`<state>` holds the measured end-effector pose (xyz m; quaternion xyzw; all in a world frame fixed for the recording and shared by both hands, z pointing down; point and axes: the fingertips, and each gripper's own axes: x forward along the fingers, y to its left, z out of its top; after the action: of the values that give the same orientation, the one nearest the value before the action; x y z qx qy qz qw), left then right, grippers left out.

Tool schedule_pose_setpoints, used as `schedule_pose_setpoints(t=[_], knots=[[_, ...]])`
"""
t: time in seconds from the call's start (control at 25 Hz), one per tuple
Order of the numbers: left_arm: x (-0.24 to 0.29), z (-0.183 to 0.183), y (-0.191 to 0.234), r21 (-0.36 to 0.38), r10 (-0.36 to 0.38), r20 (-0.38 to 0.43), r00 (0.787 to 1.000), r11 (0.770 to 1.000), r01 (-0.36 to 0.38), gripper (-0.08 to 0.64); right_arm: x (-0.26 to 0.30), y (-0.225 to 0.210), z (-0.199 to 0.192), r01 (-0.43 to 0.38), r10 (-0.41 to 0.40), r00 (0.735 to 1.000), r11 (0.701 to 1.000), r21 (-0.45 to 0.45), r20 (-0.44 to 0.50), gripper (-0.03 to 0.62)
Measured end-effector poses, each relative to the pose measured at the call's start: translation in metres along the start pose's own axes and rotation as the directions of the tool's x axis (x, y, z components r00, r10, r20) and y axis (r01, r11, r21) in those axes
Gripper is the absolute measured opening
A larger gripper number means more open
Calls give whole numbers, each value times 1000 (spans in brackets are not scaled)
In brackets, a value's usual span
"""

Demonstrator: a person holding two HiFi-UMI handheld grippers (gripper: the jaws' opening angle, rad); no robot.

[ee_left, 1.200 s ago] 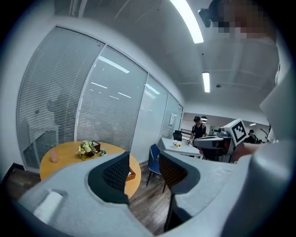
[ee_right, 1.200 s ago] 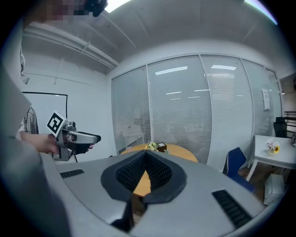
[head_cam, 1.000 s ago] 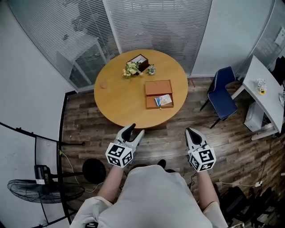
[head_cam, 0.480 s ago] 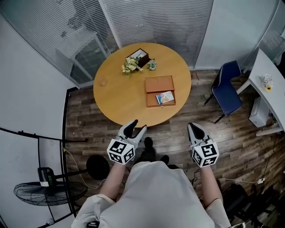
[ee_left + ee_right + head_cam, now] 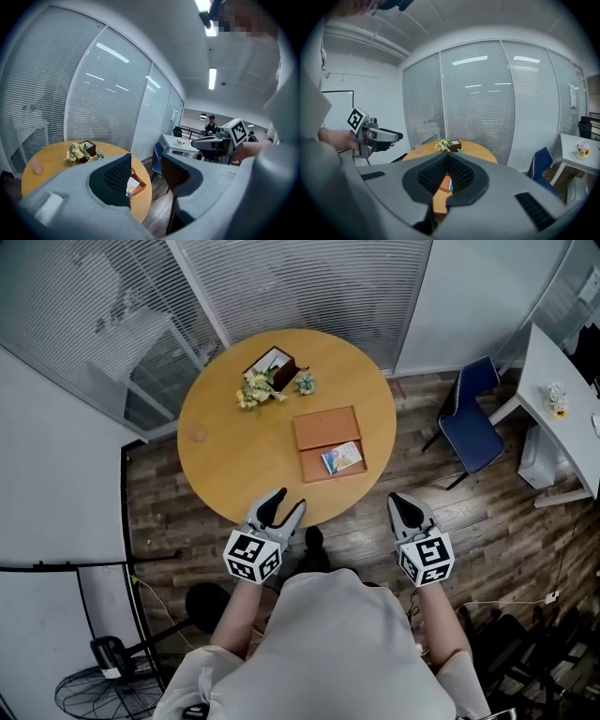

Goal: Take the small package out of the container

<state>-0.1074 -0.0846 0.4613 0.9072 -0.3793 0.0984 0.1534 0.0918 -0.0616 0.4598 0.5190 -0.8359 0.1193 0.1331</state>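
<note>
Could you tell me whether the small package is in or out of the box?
In: the package lies inside the open box on the table.

No word, number or brand name can be read anywhere in these views. The left gripper [image 5: 286,504] and the right gripper [image 5: 405,507] bear black-and-white square marker patterns, which are neither letters nor digits. The small package [image 5: 342,457] lying in the open container [image 5: 323,427] on the round surface [image 5: 234,456] shows coloured print, but it is too small to make out.
</note>
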Motion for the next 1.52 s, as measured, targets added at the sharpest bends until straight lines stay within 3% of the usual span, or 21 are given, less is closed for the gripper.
schedule_pose_setpoints(t=[0.4, 0.64, 0.88, 1.24, 1.52], knots=[[63, 2, 67, -8, -121, -86, 989, 993, 121, 192, 74, -21, 12, 68, -67, 996, 998, 14, -60, 2], [94, -13, 104, -32, -185, -141, 973, 983, 182, 192, 112, -28, 1, 120, -113, 988, 990, 68, -104, 2], [104, -27, 112, -44, -215, -182, 959, 977, 211, 192, 114, -33, -7, 160, -147, 979, 983, 88, -138, 2], [125, -48, 121, -69, -198, -228, 953, 980, 187, 192, 129, -49, -20, 125, -112, 977, 990, 61, -184, 2], [155, -66, 116, -128, -126, -270, 954, 987, 95, 192, 157, -76, -31, 18, -4, 978, 998, 63, -209, 2]])
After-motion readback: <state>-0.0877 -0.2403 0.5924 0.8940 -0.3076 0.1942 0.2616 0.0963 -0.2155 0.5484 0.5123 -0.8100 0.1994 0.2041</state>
